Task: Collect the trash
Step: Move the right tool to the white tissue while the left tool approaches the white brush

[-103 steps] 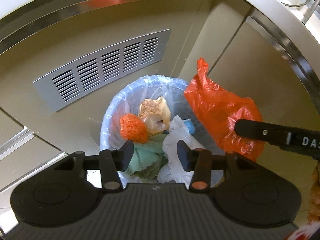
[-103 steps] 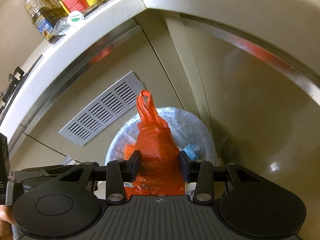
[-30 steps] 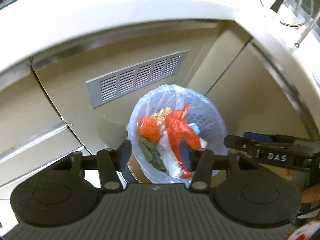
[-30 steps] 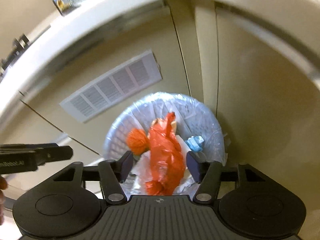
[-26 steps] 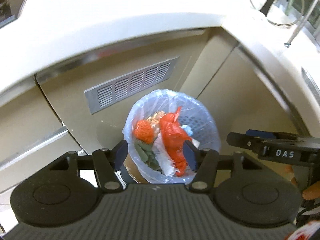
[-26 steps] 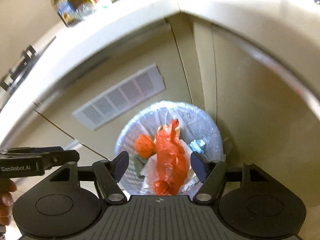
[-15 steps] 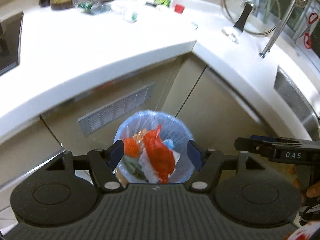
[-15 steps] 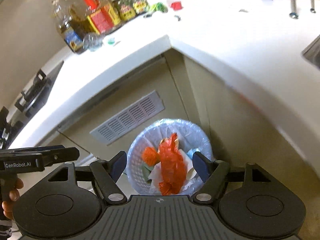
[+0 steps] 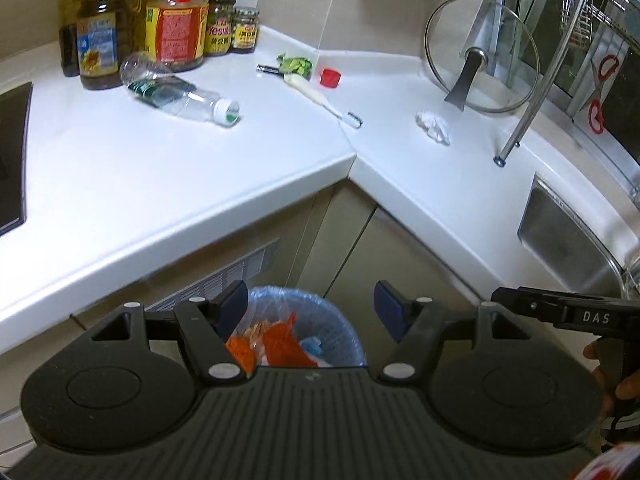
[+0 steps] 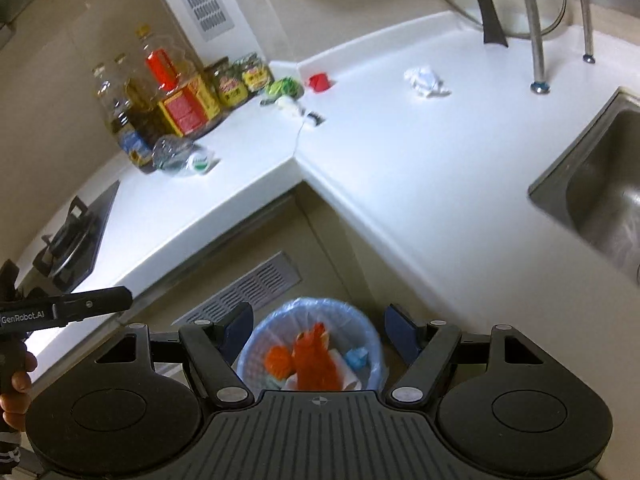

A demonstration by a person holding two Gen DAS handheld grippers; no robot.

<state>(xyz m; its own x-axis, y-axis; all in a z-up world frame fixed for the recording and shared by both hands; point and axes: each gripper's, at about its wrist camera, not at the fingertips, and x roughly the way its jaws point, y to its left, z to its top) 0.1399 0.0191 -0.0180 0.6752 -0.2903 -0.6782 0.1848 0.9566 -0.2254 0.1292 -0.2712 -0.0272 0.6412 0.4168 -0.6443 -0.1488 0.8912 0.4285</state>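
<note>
Two grippers, left gripper (image 9: 311,306) and right gripper (image 10: 319,326), are hanging wide apart and empty over one trash bin (image 10: 362,330) holding one red bag (image 10: 316,360). Ahead on the countertop (image 9: 160,152) are lying one plastic bottle (image 9: 180,98), one crumpled tissue (image 9: 433,127) and one red cap (image 9: 330,77). Compared with earlier, both grippers are sitting higher and the bag is no longer gripped.

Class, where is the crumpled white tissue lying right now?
The crumpled white tissue lies on the white countertop, right of the corner seam, between the glass pot lid and the rack's metal leg.

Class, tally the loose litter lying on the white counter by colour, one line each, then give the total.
Clear: 1, plastic bottle
Green: 1, wrapper
Red: 1, cap
White: 1, crumpled tissue
Total: 4
</note>
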